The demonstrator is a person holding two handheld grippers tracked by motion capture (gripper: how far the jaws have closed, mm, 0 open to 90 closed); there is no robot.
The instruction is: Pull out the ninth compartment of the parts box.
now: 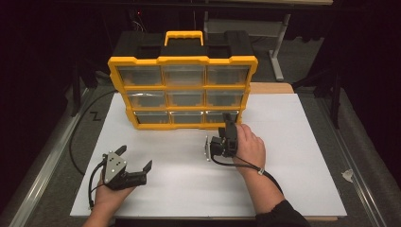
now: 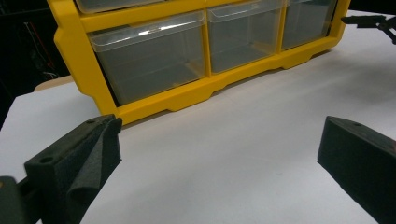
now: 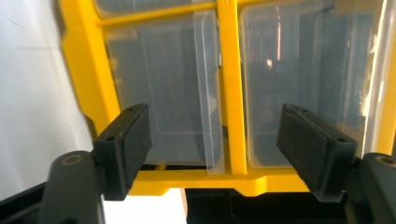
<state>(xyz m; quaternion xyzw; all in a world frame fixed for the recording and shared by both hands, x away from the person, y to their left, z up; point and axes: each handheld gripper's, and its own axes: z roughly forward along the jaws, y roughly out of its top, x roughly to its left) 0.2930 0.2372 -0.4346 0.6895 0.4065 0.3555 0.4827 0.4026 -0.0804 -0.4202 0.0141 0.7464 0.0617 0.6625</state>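
A: The right gripper (image 1: pixel 230 124) is up against the organizer's bottom right drawer (image 1: pixel 221 116), jaws apart and empty. In the right gripper view the black jaws stand either side of a yellow divider (image 3: pixel 232 93) between two clear drawers, not touching either one.

B: And where does the organizer (image 1: pixel 182 92) stand?

A: Upright at the far edge of the white board (image 1: pixel 293 156), towards its far left corner, drawer fronts facing the person. Nine clear drawers in a yellow frame, a yellow handle (image 1: pixel 184 36) on top.

B: Anything in the way?

A: No, bare board lies between the grippers and the drawers. The left gripper (image 1: pixel 137 161) hangs near the board's near left corner, well apart from the organizer, jaws spread wide with nothing between them. The left gripper view looks across the white surface at the bottom row (image 2: pixel 187 51).

B: The hands?

A: The right hand (image 1: pixel 248 146) grips its tool from the side, wrist rolled, forearm coming in from the near edge in a dark sleeve (image 1: pixel 279 215); a cable (image 1: pixel 246 165) trails over the wrist. The left hand (image 1: pixel 109 194) sits low at the near edge, grey plate (image 1: pixel 114 165) on top.
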